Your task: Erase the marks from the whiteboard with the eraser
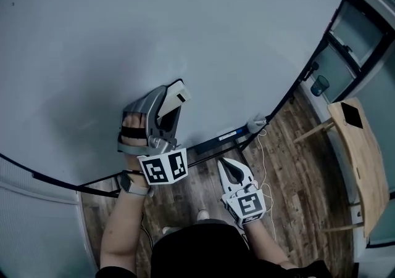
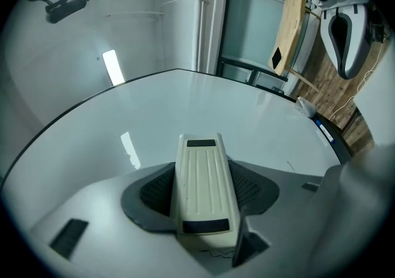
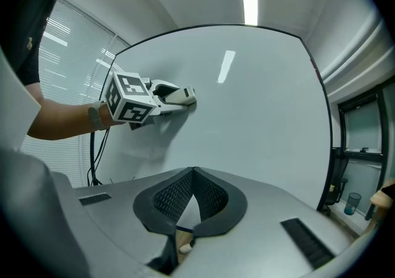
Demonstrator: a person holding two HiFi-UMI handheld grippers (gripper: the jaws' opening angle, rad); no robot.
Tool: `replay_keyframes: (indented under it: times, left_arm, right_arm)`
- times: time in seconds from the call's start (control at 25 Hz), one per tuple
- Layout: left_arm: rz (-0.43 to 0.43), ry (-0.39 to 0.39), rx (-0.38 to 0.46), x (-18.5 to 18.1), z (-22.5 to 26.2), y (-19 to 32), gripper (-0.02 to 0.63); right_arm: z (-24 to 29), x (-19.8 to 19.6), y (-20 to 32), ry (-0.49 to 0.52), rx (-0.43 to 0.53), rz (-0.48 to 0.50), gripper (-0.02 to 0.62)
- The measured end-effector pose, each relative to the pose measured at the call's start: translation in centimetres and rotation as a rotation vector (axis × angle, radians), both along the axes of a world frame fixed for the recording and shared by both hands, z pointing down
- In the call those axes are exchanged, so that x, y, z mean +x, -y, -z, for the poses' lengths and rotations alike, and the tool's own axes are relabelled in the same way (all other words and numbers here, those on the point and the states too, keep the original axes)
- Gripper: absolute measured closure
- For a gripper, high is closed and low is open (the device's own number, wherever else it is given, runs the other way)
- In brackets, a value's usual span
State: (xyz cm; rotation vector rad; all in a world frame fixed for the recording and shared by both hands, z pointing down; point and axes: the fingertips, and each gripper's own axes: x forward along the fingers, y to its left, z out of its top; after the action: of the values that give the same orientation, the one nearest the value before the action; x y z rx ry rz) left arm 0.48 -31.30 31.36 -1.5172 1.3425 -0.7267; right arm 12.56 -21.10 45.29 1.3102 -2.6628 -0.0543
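The eraser (image 1: 178, 94), a cream block with ribbed top and dark end strips, sits clamped between the left tongs (image 1: 168, 102), which close on its two long sides. In the left gripper view it runs straight out from the tongs' dark pads toward the whiteboard (image 2: 259, 124). In the head view it lies just below the middle of the frame, its far end up against the pale board surface. The right gripper view shows the same at upper left, the eraser's tip meeting the board.

The right tongs (image 1: 230, 171) hang lower right of the left ones, off the board and over the wooden floor (image 1: 296, 166). Their tips are pressed together with nothing between them.

At the right edge of the head view stands a wooden counter (image 1: 364, 159).
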Motion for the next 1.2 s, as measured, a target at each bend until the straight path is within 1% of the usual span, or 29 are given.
replay_keyframes:
  times: [0.08,0.2,0.4,0.48,0.64,0.8,0.88,0.96,1.12,1.2]
  left_arm:
    - [0.02,-0.014,-0.009,-2.5,-0.5,-1.3,0.341]
    - [0.058,-0.058,-0.027,-6.2,-1.4,-3.0,0.341]
    - [0.152,-0.128,-0.057,-12.6,-3.0,-5.8,0.341]
    - [0.191,-0.172,-0.077,-15.2,-3.9,-6.8,0.341]
    - [0.273,-0.291,-0.116,-20.0,-5.8,-8.9,0.341]
    - [0.372,-0.459,-0.178,-24.8,-7.9,-11.5,0.341]
    - [0.411,-0.535,-0.187,-26.8,-9.0,-13.0,0.341]
    - [0.439,-0.59,-0.191,-28.4,-10.5,-14.8,0.341]
    - [0.496,-0.694,-0.231,-30.8,-14.0,-19.1,0.341]
    - [0.504,-0.765,-0.247,-31.5,-15.6,-21.2,0.341]
  right_arm:
    - [-0.1,-2.6,-0.7,-0.007,-0.003,0.042,0.569]
    - [-0.3,-5.8,-1.4,-0.007,-0.011,0.095,0.569]
    - [-0.3,-10.7,-2.4,-0.024,-0.008,0.196,0.569]
    - [-0.6,-12.5,-2.7,-0.026,-0.015,0.23,0.569]
    - [-1.1,-15.9,-3.6,-0.035,-0.028,0.302,0.569]
    - [-1.3,-18.9,-4.9,-0.058,-0.032,0.383,0.569]
    - [-1.6,-20.3,-5.6,-0.055,-0.031,0.421,0.569]
    - [-2.0,-21.6,-6.3,-0.056,-0.037,0.456,0.569]
    - [-2.2,-24.4,-7.9,-0.061,-0.051,0.544,0.569]
    - [-2.2,-25.6,-8.6,-0.061,-0.05,0.582,0.569]
